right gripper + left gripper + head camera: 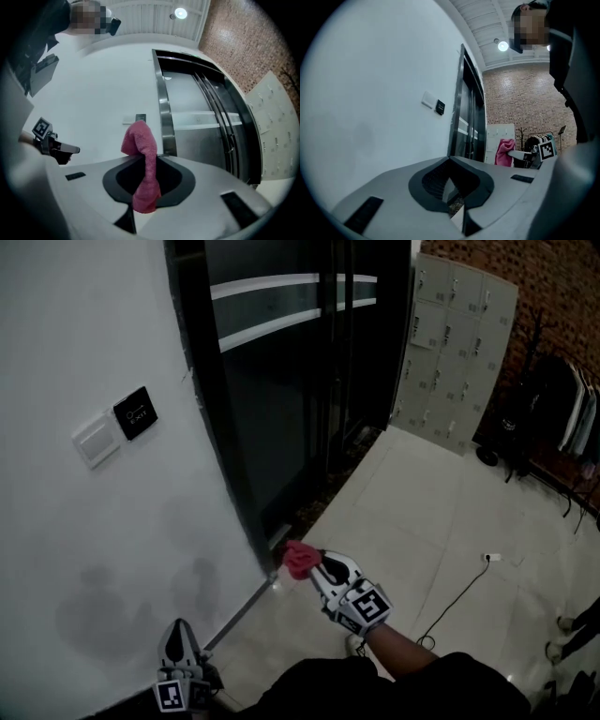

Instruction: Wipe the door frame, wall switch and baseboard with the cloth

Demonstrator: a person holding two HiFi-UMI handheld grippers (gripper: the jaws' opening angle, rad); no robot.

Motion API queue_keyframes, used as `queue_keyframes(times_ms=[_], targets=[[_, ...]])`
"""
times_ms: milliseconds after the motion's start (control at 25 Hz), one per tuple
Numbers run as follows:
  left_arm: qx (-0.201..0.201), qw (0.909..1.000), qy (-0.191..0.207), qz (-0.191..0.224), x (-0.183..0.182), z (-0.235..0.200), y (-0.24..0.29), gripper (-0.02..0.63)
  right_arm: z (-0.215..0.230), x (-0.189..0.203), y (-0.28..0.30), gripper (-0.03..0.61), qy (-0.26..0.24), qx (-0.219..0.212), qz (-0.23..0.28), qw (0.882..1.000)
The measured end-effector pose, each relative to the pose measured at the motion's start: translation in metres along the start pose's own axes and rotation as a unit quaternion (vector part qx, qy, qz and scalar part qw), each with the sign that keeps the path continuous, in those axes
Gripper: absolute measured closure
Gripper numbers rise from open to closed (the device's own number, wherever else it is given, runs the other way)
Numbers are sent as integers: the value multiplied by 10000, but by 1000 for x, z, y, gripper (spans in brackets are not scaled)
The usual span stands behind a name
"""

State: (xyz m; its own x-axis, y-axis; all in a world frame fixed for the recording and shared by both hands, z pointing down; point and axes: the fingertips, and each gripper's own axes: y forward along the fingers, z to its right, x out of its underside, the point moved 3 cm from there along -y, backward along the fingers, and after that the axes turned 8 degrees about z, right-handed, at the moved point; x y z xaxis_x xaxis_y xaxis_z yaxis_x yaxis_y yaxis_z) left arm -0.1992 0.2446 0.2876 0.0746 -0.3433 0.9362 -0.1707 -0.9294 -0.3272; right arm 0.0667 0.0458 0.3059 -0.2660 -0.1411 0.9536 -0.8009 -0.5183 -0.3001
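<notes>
My right gripper is shut on a pink cloth bunched at its tip, low down against the foot of the dark door frame. In the right gripper view the cloth stands up between the jaws, with the steel frame edge behind it. A white wall switch and a black panel sit higher on the white wall. My left gripper hangs low by the baseboard, shut on nothing, and points along the wall.
Dark glass doors fill the frame. Grey lockers stand beyond on a brick wall. A black cable with a white plug trails over the tiled floor. A clothes rack is at the far right.
</notes>
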Motion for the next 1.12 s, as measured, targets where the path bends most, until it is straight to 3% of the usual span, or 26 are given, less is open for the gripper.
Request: queue_keyframes(times_ms=[200, 440, 600, 800, 920, 1120], targets=[[-73, 9999, 113, -28, 39, 85, 62, 614, 102, -17, -18, 518, -310, -365, 121, 9988], [-672, 9977, 81, 71, 59, 149, 129, 614, 198, -40, 29, 517, -1093, -1465, -4, 9831], [-949, 9944, 469, -45, 51, 159, 149, 614, 208, -49, 87, 517, -1476, -2083, 223, 9666], [-1215, 9907, 604, 85, 33, 147, 157, 614, 176, -74, 178, 517, -1977, -2448, 492, 9479], [-1288, 9895, 640, 155, 25, 132, 154, 614, 143, -104, 237, 517, -2967, -2668, 871, 9128], [-1437, 9865, 764, 205, 20, 109, 148, 614, 101, -152, 307, 517, -4828, -2571, 1445, 8246]])
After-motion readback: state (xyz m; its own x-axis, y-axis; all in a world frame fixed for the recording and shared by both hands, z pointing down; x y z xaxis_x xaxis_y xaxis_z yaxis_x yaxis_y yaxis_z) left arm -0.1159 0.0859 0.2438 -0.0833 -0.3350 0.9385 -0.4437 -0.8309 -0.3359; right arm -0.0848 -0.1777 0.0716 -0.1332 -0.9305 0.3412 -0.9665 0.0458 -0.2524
